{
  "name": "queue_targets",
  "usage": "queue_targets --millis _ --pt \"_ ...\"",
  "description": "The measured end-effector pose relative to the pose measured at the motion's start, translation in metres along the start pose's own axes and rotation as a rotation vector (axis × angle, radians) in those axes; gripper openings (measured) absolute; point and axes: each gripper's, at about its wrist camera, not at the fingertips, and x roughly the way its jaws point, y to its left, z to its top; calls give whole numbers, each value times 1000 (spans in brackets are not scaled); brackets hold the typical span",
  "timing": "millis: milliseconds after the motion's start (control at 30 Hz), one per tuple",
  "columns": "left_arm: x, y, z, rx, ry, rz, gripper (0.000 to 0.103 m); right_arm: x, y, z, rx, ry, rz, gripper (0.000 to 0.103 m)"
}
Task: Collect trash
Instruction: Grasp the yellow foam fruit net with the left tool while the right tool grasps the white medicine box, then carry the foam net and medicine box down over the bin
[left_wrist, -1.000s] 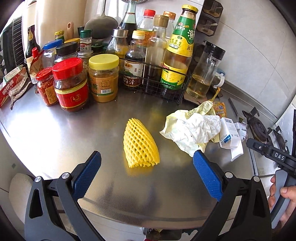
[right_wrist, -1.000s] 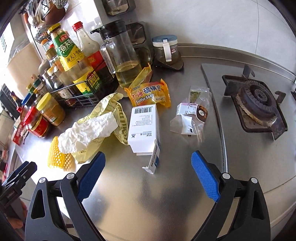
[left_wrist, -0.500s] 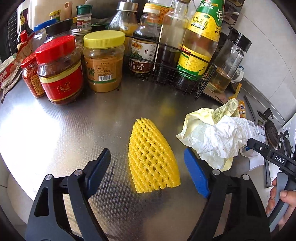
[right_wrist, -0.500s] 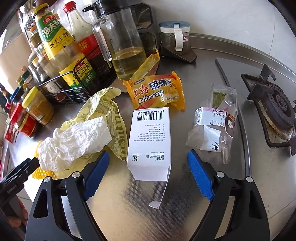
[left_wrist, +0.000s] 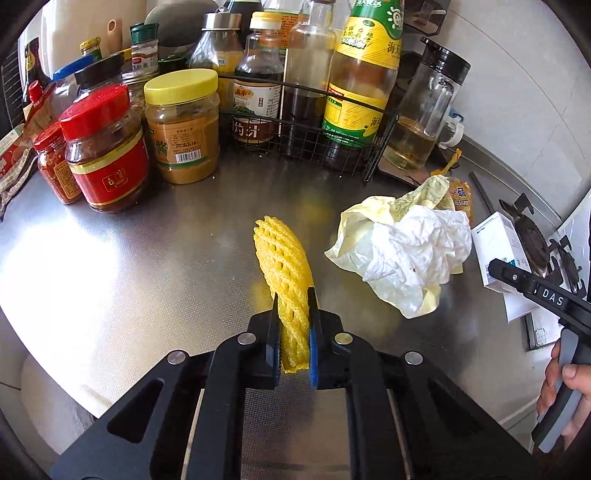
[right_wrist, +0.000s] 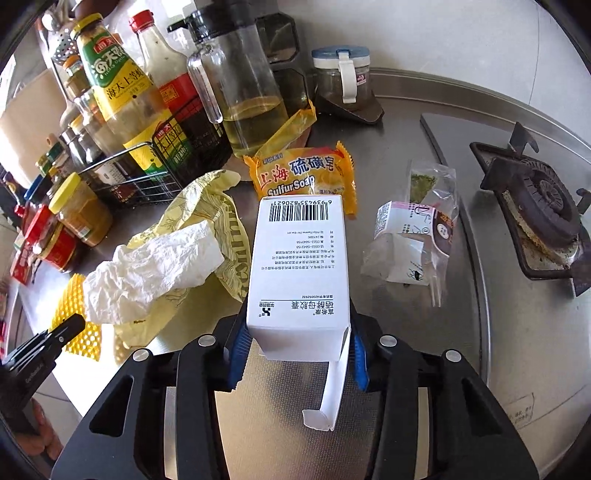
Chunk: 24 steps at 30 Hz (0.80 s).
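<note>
On the steel counter (left_wrist: 110, 258), both grippers had gone from wide open to gripping. The right gripper (right_wrist: 297, 354) was closing on the white carton (right_wrist: 299, 266), its pads at both sides, just in front of the soap packet (right_wrist: 303, 173). The left gripper (left_wrist: 293, 347) had pinched the yellow foam net (left_wrist: 284, 266) nearly flat, left of the crumpled wrappers (left_wrist: 402, 254). Both pieces looked ready to lift away.

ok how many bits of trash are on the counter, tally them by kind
foam net: 1
crumpled paper: 1
yellow bag: 1
white box: 1
soap wrapper: 1
clear packet: 1
total: 6
</note>
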Motion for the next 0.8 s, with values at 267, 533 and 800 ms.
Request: queue_targets --millis 267,533,800 --pt "-45 -33 -21 46 -50 -45 9 -59 -11 -27 2 -62 14 45" --pt "-84 -70 -60 130 -58 -103 9 -114 -29 -74 48 -107 -18 45" --pt "-111 -85 -126 200 -11 -153 9 -147 -35 -156 117 -77 -29 45"
